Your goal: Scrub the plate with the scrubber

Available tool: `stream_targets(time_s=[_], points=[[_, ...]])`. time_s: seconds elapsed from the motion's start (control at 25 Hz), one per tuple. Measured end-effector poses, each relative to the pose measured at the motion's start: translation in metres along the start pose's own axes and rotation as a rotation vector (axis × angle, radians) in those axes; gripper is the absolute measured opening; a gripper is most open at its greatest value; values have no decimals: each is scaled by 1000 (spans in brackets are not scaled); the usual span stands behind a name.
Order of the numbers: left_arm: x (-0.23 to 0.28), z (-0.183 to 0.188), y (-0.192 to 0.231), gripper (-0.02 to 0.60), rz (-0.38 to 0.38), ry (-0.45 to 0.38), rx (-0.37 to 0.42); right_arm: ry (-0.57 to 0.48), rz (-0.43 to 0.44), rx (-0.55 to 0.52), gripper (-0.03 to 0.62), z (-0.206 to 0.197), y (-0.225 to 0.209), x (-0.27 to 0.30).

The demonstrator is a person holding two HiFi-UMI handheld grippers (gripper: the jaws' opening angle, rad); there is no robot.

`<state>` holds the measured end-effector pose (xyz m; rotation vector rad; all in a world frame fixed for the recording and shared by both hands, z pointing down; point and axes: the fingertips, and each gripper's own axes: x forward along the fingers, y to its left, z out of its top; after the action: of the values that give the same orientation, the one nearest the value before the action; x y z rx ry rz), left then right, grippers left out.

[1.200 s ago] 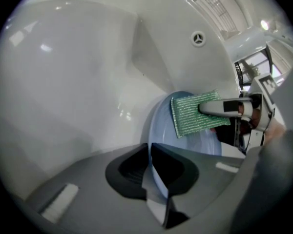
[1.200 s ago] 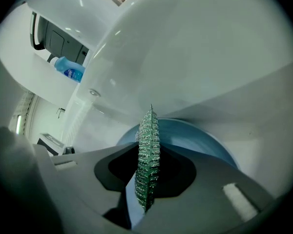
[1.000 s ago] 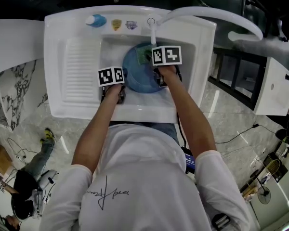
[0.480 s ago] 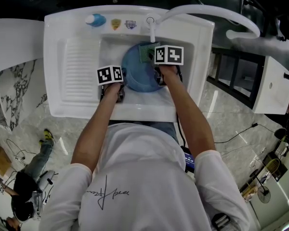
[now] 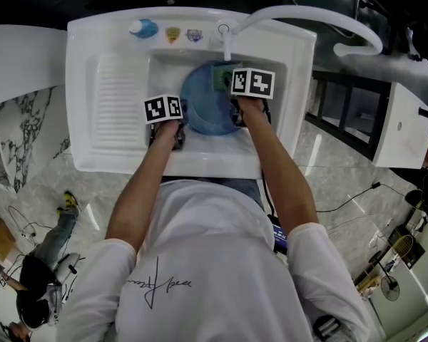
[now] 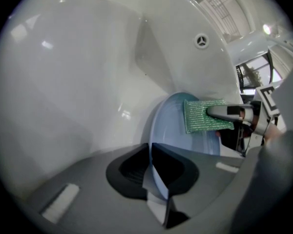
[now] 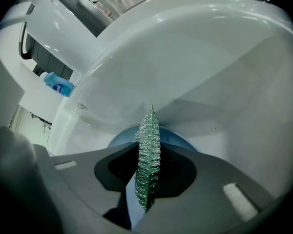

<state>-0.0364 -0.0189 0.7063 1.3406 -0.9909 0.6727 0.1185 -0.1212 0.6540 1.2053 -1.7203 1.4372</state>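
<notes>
The left gripper (image 6: 150, 155) is closed on the rim of the blue plate (image 6: 172, 126), with the thin edge pinched between its two jaws. From there the plate extends forward inside the basin of the white sink (image 6: 83, 77). Whether its far edge rests on the basin cannot be told.

The right gripper (image 7: 147, 165) is clamped on the green scrubber (image 7: 149, 140), which is gripped edge-on and projects beyond the jaw tips. Ahead of the left jaws, the scrubber is laid flat against the far part of the plate's face, near the tap (image 5: 226, 37). Further out, to the left of the right gripper, a blue bottle (image 7: 58, 84) sits on the sink's back ledge.

The plate is judged stiff, smooth, likely slippery when wet, and breakable against the hard basin. It is best held at the rim, seated deep between the jaws, so that scrubbing pressure does not lever it loose. The scrubber is judged light, thin and floppy. It is best gripped towards its middle, so that the free part is pressed flat rather than folded over.
</notes>
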Motion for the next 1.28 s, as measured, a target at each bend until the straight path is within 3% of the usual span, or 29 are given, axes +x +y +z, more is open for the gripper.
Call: stream_targets(time_s=[1.28], points=[[1,1,0,74,-26,-2,-38,-42,-206,36,58,-8,-38,-36]])
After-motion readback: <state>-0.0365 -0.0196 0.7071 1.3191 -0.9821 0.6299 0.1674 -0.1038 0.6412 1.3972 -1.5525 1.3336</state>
